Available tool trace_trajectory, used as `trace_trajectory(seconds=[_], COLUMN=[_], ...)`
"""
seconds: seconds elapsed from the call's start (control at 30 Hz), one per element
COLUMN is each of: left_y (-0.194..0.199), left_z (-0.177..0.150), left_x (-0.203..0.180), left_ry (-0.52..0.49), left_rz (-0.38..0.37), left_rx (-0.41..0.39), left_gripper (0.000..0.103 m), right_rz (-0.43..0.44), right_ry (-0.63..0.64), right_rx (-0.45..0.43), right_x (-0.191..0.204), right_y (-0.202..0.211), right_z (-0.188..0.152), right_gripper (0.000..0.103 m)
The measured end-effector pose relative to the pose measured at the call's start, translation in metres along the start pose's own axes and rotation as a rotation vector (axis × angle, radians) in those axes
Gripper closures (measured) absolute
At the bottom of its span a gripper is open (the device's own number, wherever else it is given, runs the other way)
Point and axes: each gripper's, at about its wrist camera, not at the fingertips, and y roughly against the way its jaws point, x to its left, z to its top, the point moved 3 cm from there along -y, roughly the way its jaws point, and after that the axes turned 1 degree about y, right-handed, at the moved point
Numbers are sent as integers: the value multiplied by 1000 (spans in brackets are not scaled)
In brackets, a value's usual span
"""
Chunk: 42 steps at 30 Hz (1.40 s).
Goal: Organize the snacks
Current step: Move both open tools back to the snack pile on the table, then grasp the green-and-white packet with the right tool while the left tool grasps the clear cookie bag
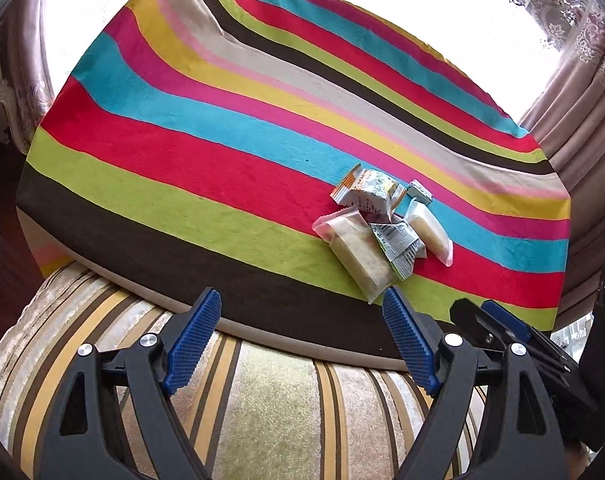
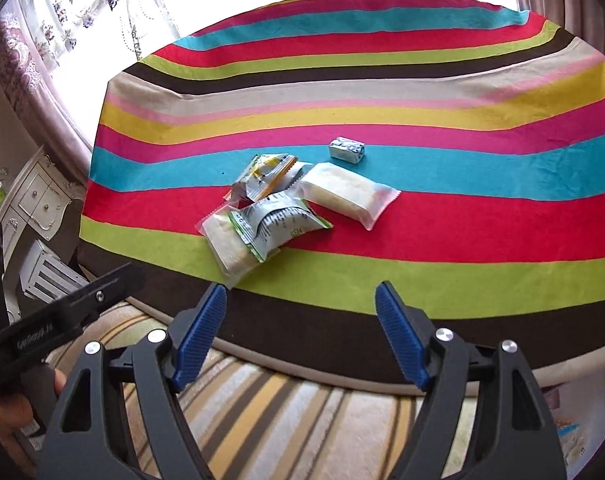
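Note:
A pile of wrapped snacks lies on a striped tablecloth [image 1: 182, 152]. It holds two frosted cake packs [image 1: 360, 254] [image 2: 348, 194], a green-edged silver packet [image 1: 398, 246] [image 2: 276, 222], an orange-edged packet [image 1: 368, 192] [image 2: 268, 174] and a small silver-blue packet [image 1: 419, 192] [image 2: 346, 149] set slightly apart. My left gripper [image 1: 302, 308] is open and empty, short of the table's near edge, left of the pile. My right gripper [image 2: 300, 304] is open and empty over the near edge, just in front of the pile; it also shows in the left wrist view [image 1: 490, 316].
A striped sofa or cushion [image 1: 262, 400] lies below both grippers in front of the table. Curtains [image 1: 574, 92] hang behind the table. A white drawer cabinet [image 2: 38, 196] and a white rack [image 2: 50, 272] stand at the left.

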Motion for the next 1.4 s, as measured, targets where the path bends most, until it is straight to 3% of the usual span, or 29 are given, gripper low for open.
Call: trace_trajectory(seconds=[0.23, 0.53, 0.63, 0.77, 1.2, 1.23, 1.27, 1.4], left_y=[0, 4, 3, 1, -8, -9, -9, -12], left_z=[0, -6, -7, -9, -10, -11, -11, -11], left_x=[3, 5, 7, 5, 6, 6, 5, 2], left_ry=[7, -4, -1, -1, 6, 5, 1, -9], left_rz=[18, 43, 40, 35, -4, -4, -4, -4], left_rx=[-11, -54, -49, -38, -13, -10, -8, -2], left_gripper=[23, 23, 23, 23, 23, 23, 23, 23], right_rz=[33, -53, -77, -84, -64, -59, -53, -68], right_ry=[-152, -188, -201, -169, -206, -209, -209, -198], right_rx=[-20, -1, 18, 11, -6, -14, -21, -24], right_x=[8, 22, 20, 23, 2, 0, -1, -4], right_y=[-33, -75, -83, -80, -50, -46, -40, -29], right_z=[29, 50, 49, 46, 15, 12, 10, 0], right_gripper=[26, 27, 39, 49, 58, 60, 71, 73])
